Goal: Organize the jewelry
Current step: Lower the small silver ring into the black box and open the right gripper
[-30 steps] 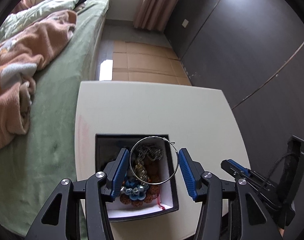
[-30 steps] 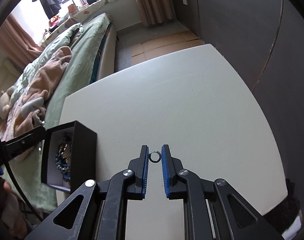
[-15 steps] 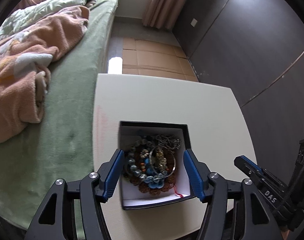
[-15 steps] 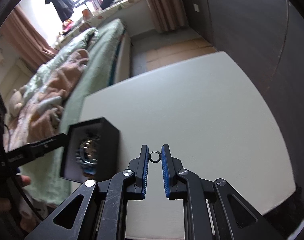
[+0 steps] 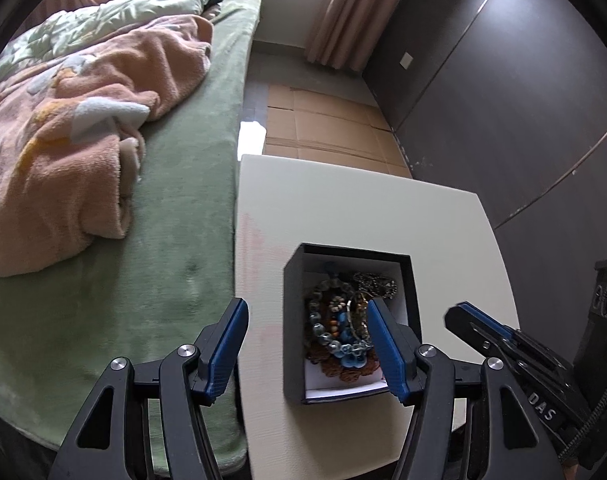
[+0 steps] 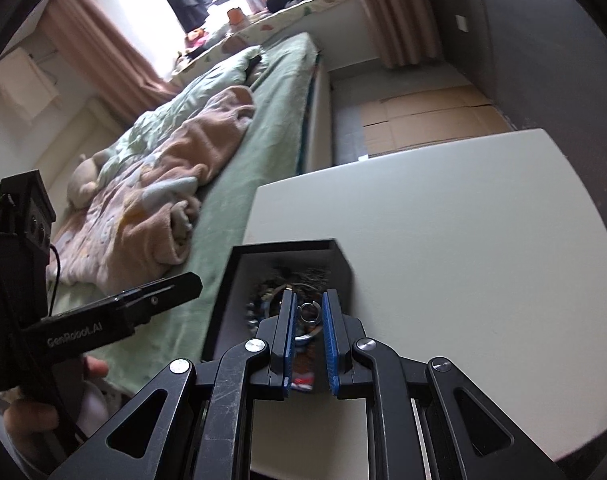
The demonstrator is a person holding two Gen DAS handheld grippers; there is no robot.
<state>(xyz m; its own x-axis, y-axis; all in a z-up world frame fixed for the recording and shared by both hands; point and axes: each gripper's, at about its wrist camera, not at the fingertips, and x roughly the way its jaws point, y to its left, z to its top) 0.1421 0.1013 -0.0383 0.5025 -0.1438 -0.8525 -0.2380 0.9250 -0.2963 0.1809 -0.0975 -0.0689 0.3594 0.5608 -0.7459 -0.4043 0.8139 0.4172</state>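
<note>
A black jewelry box (image 5: 351, 251) with a white lining stands near the front of the white table (image 5: 343, 200). It holds a pile of bead bracelets (image 5: 335, 332), chains and a thin metal hoop (image 5: 353, 314). My left gripper (image 5: 306, 305) hangs open above the box's left wall, holding nothing. In the right wrist view my right gripper (image 6: 308, 296) is shut on a small silver ring (image 6: 309, 312), directly over the box (image 6: 345, 266). The right gripper (image 5: 459, 314) also shows at the box's right side, and the left gripper (image 6: 183, 284) at its left.
A bed with a green cover (image 5: 163, 240) and a pink blanket (image 5: 63, 160) runs along the table's left edge. Flattened cardboard (image 5: 327, 128) lies on the floor beyond. Dark wardrobe doors (image 5: 503, 100) stand to the right. A hand (image 6: 31, 416) holds the left gripper.
The hoop left my left gripper and now lies in the box; that gripper widened and shifted left. My right gripper carried the ring from the open tabletop to above the box.
</note>
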